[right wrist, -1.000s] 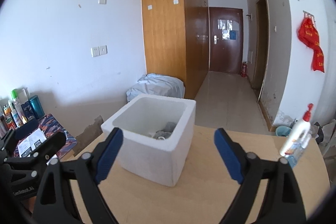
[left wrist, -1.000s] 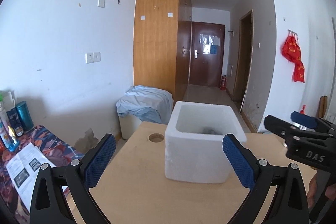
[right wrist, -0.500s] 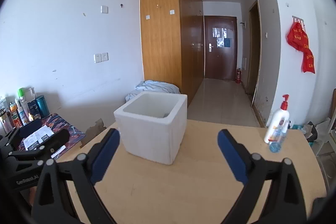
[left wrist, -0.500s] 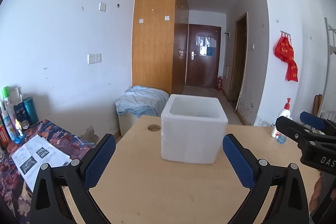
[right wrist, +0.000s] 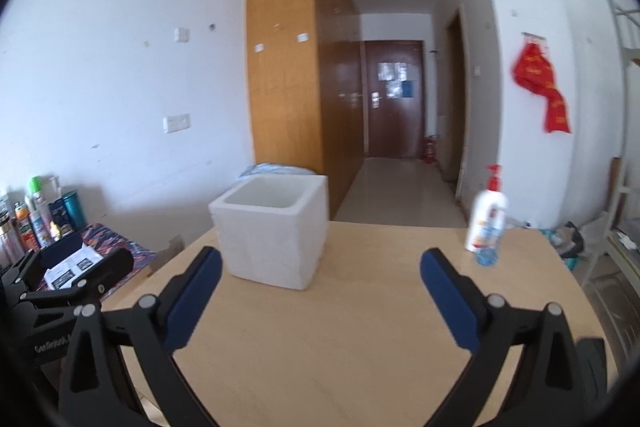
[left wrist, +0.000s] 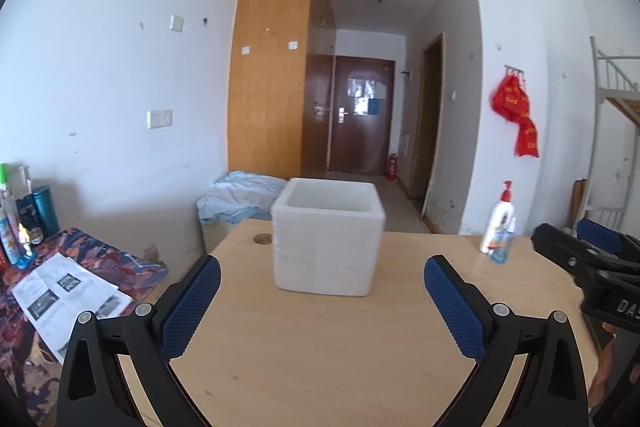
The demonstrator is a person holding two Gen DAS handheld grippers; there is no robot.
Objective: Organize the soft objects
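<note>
The left gripper (left wrist: 322, 277) hangs spread and empty above the surface (left wrist: 320, 355), the white foam box (left wrist: 328, 239) straight ahead, upright, mouth up, roughly square with no clear long axis. The right gripper (right wrist: 320, 267), equally spread and empty, has it ahead-left. Neither looks nearer.

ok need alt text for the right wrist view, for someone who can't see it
The right gripper hangs open and empty above a wooden table, its blue pads framing a white foam box. A pump bottle stands at the table's far right; the left gripper shows at the left edge.
</note>
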